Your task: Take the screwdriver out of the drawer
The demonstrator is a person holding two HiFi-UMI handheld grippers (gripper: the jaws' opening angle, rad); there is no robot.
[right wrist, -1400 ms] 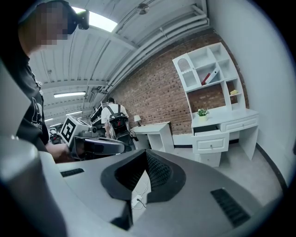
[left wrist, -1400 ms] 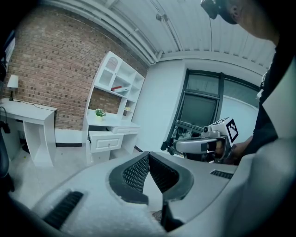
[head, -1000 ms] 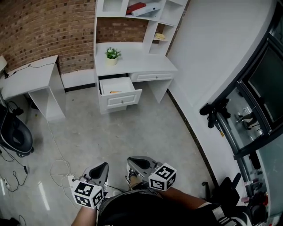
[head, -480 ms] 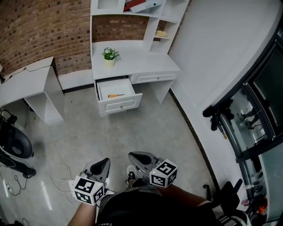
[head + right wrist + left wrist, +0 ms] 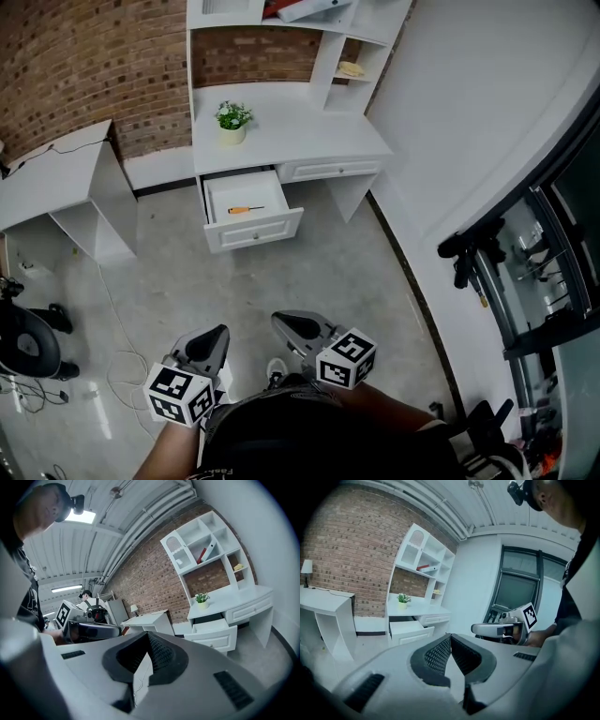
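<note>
the screwdriver (image 5: 246, 210) lies crosswise in the open drawer (image 5: 255, 232), well ahead of both grippers. the left gripper (image 5: 214, 337) and right gripper (image 5: 286, 323) are about equally far from it, jaws pressed together, empty.

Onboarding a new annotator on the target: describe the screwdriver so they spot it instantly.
Find the white desk against the brick wall, potted plant on top. Below the plant one drawer is pulled open; the neighbouring drawer is shut. The screwdriver lies flat inside the open one, the only thing visible there: orange handle, thin dark shaft.
</note>
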